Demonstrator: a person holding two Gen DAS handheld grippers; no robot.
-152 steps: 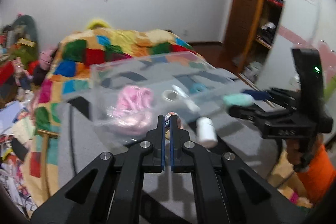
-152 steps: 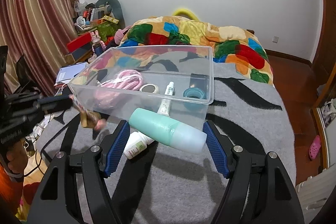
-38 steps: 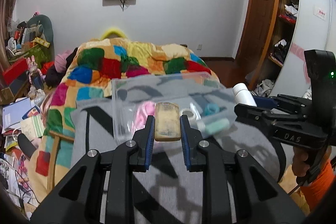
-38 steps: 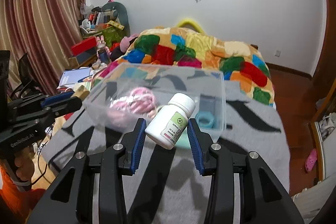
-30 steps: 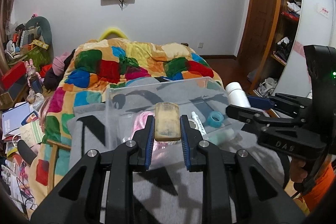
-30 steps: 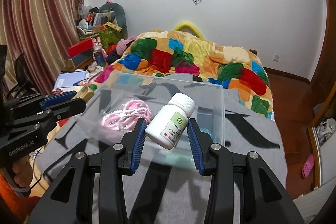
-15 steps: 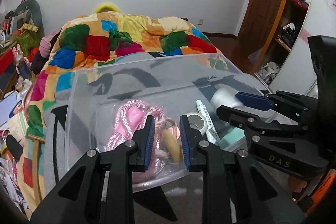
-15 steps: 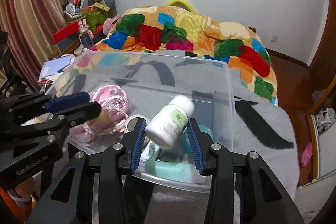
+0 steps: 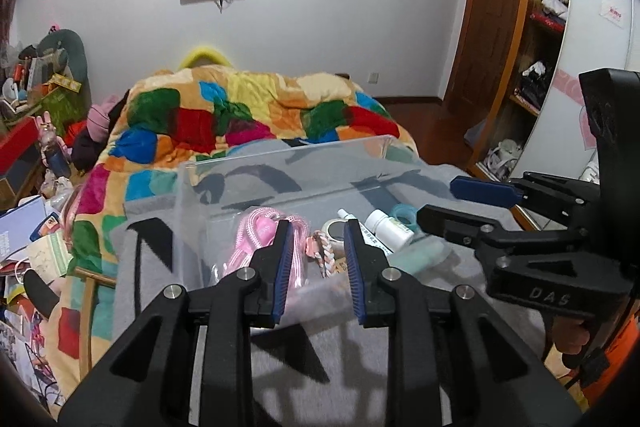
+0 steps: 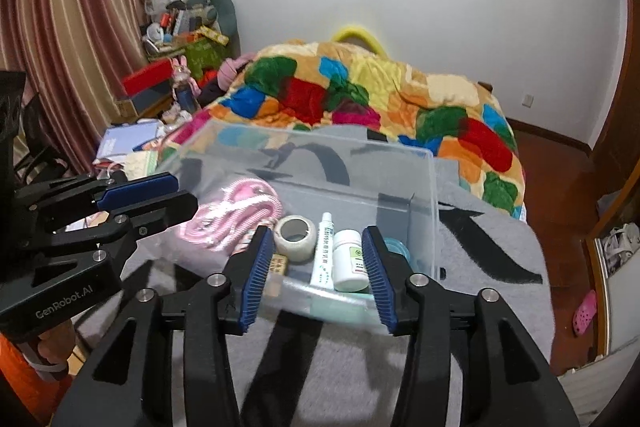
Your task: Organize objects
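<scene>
Holding station: over a grey blanket (image 10: 492,247) spread on the bed, with a patchwork quilt (image 10: 360,95) behind.
Clear bin (image 10: 434,195): set on the blanket, open-topped, now carrying every small item in view.
Pink cord (image 10: 240,215): coiled in the bin's left half, beside a braided tie (image 9: 326,251) seen only from the left wrist.
Mint bottle (image 9: 416,255): lying flat along the bin's near wall, partly under other items.
White pill bottle (image 10: 350,259): on its side in the bin, right of centre, touching a white tube (image 10: 325,251).
Tape roll (image 10: 294,237): resting left of the tube; a blue ring (image 10: 394,247) near the right wall.
Tan block (image 10: 278,265): on the bin floor by the near wall, next to the tape.
Left gripper (image 9: 316,267): fingers spread, nothing between the pads, poised at the bin's near edge.
Right gripper (image 10: 314,279): likewise parted and empty, hovering above the pill bottle rather than clamping it.
Progress: judged nearly complete, since no loose object shows on the blanket around the bin.
Remaining: likely only pulling both tools clear, unless items lie outside the frames.
</scene>
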